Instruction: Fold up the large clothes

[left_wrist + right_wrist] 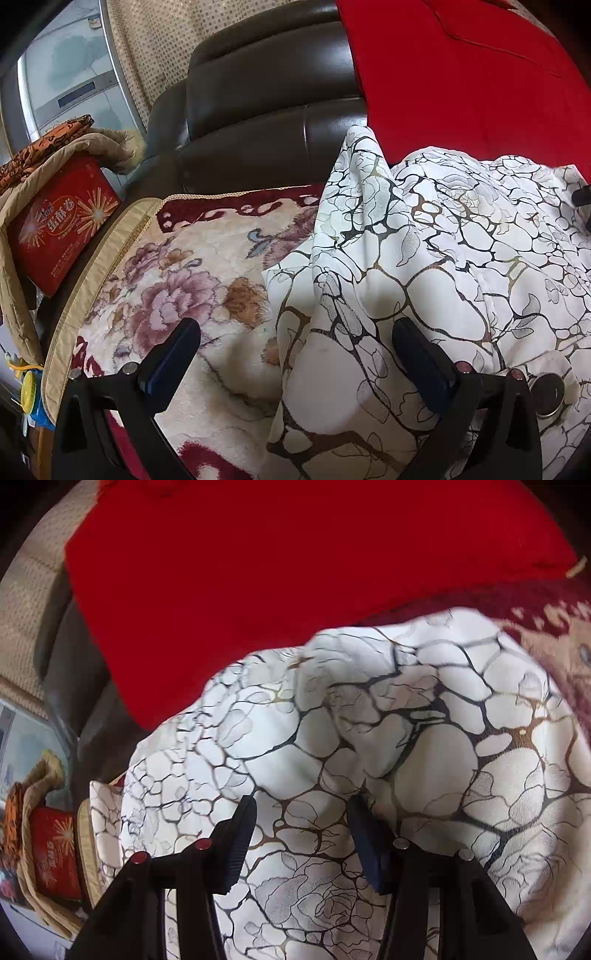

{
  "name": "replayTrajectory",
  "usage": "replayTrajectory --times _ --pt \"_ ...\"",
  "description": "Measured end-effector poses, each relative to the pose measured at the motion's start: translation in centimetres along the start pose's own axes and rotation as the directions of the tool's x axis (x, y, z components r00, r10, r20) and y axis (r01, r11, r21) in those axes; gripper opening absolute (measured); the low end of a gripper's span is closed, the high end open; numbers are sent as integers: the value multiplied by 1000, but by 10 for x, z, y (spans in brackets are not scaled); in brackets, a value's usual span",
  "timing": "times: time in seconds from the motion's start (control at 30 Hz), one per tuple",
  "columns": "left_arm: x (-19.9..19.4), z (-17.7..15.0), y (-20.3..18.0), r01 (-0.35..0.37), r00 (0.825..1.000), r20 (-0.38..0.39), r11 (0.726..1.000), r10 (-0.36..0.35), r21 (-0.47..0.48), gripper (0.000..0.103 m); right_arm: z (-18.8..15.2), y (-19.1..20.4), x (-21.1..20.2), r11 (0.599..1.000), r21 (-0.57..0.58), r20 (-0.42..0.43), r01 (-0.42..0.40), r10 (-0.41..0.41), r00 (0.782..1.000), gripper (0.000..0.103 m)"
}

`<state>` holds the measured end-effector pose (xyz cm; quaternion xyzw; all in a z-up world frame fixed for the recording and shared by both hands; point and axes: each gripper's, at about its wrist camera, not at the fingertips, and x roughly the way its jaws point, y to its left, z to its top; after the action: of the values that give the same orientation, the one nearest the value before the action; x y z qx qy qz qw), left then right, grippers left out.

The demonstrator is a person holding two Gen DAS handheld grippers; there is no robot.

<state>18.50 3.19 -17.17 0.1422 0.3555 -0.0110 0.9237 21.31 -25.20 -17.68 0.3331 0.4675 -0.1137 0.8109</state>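
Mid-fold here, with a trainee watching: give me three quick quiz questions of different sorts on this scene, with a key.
1. True or false: the left gripper has its jaws shut on the white garment with black vein-like print.
2. Which lies directly behind that garment? A) plain red cloth B) a blue towel C) a green cushion
3. Fill in: the red printed box stands at the ____ edge of the left wrist view.

Key: 1 false, both jaws stand apart over it; 2 A; 3 left.
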Motion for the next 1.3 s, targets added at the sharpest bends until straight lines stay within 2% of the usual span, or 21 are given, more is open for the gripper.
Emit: replayTrajectory --times 0.13,0.23,0.43,0.5,0.57,0.67,0.73,0.87,0.97,1.07,1.1,1.13,1.17,1.2,1.23,1.3 --pt "-2 -2 1 13 1000 4 1000 -13 2 103 -17 6 -21 999 -34 33 -24 25 999 55" --pt "-3 -3 2 20 1000 5 1000 -20 -3 103 -33 0 -46 999 -52 88 9 -4 996 55" --pt "-5 -3 2 31 1000 -1 1000 -31 -5 103 -50 -30 -83 997 -27 135 71 -66 989 55" --pt "-7 -4 4 44 999 -2 999 -44 -7 103 -58 -43 -84 993 -36 127 115 -110 986 55" --pt "-11 -5 6 57 998 1 998 -57 -11 103 -67 -61 -71 992 -26 67 123 -121 990 55" --pt "-21 -10 16 75 997 -2 997 -75 -32 103 -73 -59 -81 991 -61 101 121 -115 988 54" --pt "-34 -17 28 110 994 -11 990 -112 -87 103 -80 -55 -97 995 -72 153 75 -63 986 55" --pt "-53 -35 48 185 981 -25 961 -194 -204 103 -98 -43 -114 991 -113 191 -77 98 977 55" --pt "-59 -63 55 237 964 -49 928 -261 -287 103 -117 -11 -115 965 -221 192 -140 184 964 56" --pt "-49 -78 59 329 917 -79 853 -391 -406 103 -141 23 -109 926 -314 134 -211 263 956 52" --pt "-47 -79 59 349 906 -74 833 -417 -430 103 -147 33 -104 916 -335 115 -220 271 956 41" --pt "-46 -78 59 366 900 -53 817 -433 -446 103 -153 44 -97 908 -356 90 -221 269 959 37" --pt "-46 -77 58 378 898 -35 809 -438 -450 103 -159 53 -87 904 -370 65 -215 256 964 36" --pt "-44 -74 57 405 889 -9 794 -459 -454 103 -164 57 -79 904 -373 51 -211 247 968 36" --pt "-42 -73 56 431 875 3 774 -485 -465 103 -168 61 -70 905 -371 31 -208 236 971 35" --pt "-32 -71 52 489 832 28 707 -555 -510 103 -172 64 -52 911 -363 -9 -195 206 979 35"
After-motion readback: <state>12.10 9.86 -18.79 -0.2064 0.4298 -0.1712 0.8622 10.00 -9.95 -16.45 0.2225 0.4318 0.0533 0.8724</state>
